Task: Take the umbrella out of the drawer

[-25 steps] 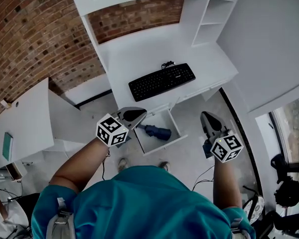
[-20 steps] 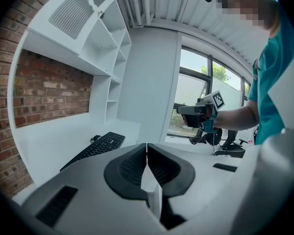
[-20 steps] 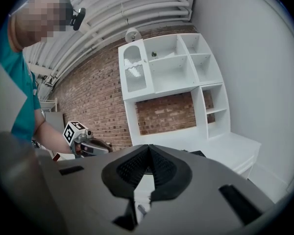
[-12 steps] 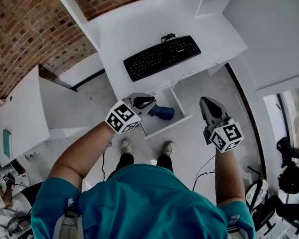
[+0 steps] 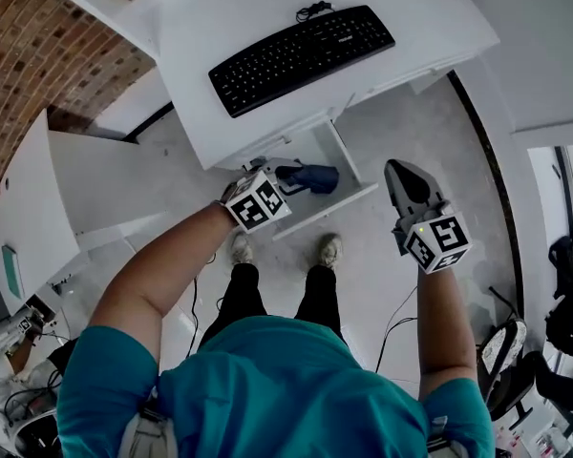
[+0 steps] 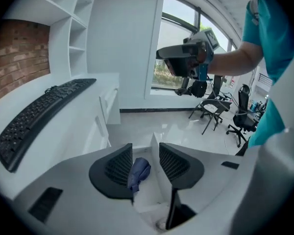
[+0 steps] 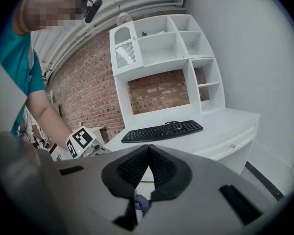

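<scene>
As seen from above, found umbrella (image 5: 310, 177) lying in drawer (image 5: 334, 208). Found left gripper (image 5: 267, 170) near it, jaws just opening, partway apart, empty; right gripper (image 5: 401, 172) closed, empty.

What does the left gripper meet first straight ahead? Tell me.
Probably the blue umbrella in the open drawer, seen untouched between the left gripper's jaws, which have just been opening; depth is unclear.

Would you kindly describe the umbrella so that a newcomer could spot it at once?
Find the white desk with the black keyboard. Under its front edge a white drawer stands pulled open. The umbrella lies inside: a folded dark blue bundle, the only thing seen there.
</scene>
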`<state>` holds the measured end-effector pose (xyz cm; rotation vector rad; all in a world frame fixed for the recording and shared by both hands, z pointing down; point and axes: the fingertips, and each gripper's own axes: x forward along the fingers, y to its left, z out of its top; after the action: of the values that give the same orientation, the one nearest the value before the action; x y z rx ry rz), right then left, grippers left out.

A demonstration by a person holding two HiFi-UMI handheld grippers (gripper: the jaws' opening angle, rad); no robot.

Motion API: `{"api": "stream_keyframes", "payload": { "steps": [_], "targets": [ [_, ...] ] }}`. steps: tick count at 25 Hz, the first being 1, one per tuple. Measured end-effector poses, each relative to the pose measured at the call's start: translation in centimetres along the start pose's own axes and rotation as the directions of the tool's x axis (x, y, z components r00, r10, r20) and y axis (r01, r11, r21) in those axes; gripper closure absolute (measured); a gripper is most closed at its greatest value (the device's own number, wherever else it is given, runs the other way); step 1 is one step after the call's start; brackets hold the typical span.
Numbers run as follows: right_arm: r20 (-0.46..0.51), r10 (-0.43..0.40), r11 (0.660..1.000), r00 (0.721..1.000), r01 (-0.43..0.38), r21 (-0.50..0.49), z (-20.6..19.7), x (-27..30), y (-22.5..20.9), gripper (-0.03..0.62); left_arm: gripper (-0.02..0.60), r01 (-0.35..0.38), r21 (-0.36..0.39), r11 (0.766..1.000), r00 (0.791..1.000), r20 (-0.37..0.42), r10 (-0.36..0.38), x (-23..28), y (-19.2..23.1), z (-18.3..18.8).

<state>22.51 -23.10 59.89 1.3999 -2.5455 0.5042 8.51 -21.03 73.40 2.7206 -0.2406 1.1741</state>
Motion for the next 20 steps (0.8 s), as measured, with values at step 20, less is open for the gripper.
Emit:
{"api": "stream_keyframes", "payload": {
  "steps": [20],
  "targets": [
    [-0.038,0.076,0.994,0.996,-0.073,0.077,-15.8,5.9,-6.0,0.572,0.281,0.115,0.327,0.938,0.869,-0.491,0.065,22.4,5.6,-21.0]
  ]
}}
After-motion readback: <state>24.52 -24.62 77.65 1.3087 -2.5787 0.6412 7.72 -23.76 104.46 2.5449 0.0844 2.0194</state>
